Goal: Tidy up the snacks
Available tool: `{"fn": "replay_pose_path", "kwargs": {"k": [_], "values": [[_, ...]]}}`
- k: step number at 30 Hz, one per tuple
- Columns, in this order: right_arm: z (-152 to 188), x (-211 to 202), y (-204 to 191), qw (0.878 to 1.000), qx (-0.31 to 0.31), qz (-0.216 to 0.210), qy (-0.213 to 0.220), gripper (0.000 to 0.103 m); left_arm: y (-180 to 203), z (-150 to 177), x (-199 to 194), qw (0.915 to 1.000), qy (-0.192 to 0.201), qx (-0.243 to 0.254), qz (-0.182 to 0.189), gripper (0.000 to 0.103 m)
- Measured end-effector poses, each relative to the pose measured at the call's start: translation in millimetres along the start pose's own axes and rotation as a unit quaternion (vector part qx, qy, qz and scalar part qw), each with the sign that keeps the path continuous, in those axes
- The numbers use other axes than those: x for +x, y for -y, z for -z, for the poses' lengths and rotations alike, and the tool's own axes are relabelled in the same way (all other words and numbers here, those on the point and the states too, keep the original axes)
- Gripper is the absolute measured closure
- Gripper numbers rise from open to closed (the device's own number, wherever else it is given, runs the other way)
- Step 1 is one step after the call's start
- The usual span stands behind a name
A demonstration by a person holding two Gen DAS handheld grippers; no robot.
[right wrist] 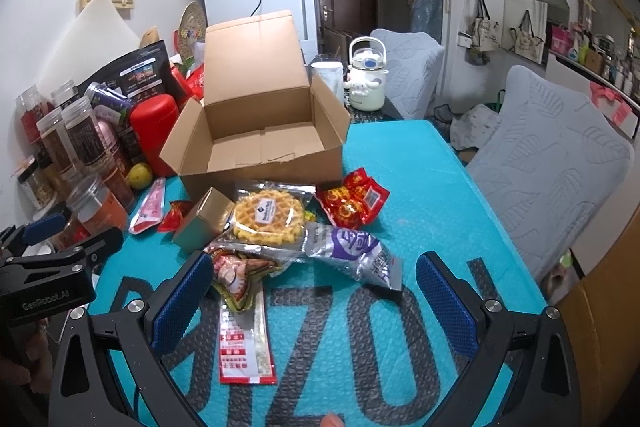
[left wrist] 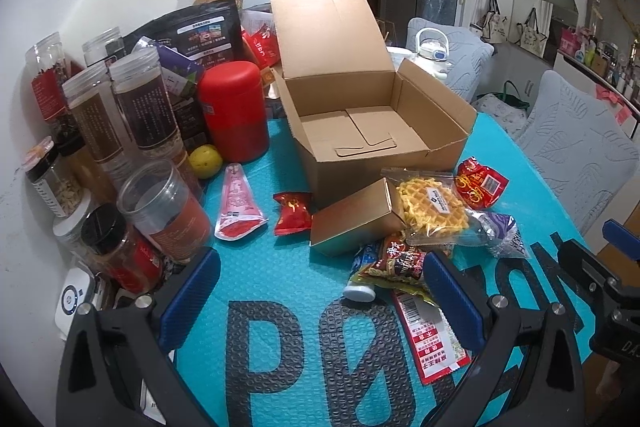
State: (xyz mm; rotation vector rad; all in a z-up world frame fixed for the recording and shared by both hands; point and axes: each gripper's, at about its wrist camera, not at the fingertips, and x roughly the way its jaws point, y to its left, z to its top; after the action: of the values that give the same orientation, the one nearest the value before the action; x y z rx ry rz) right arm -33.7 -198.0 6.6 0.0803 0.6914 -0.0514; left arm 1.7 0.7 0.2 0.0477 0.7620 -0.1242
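Both the left gripper (left wrist: 320, 291) and right gripper (right wrist: 314, 301) hover with fingers wide and empty, while the snack packets, waffle pack (right wrist: 267, 213) uppermost, lie heaped at six o'clock of the empty cardboard box (right wrist: 256, 131), evidently awaiting loading.

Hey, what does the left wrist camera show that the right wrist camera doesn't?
Only the left wrist view shows a white round-buttoned device at the table edge and a blue-white tube with a white cap under the snack pile.

Only the right wrist view shows a tall frosted white cup behind the box.

Both show the open, empty brown cardboard box, the bagged yellow waffle, the red cylindrical canister, and both grippers open.
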Motion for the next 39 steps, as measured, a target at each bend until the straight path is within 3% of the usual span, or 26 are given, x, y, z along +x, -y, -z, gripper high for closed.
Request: {"fn": "replay_pose_path", "kwargs": {"k": [27,39], "values": [[6,10,7,1.0,-0.01,0.007,-0.009,0.0,12,2,8,0.9999,-0.006,0.016,0.001,0.0],[6,14,7,1.0,-0.009,0.011,-0.011,0.0,18,2,8,0.9993,0.01,0.035,0.006,0.0]]}}
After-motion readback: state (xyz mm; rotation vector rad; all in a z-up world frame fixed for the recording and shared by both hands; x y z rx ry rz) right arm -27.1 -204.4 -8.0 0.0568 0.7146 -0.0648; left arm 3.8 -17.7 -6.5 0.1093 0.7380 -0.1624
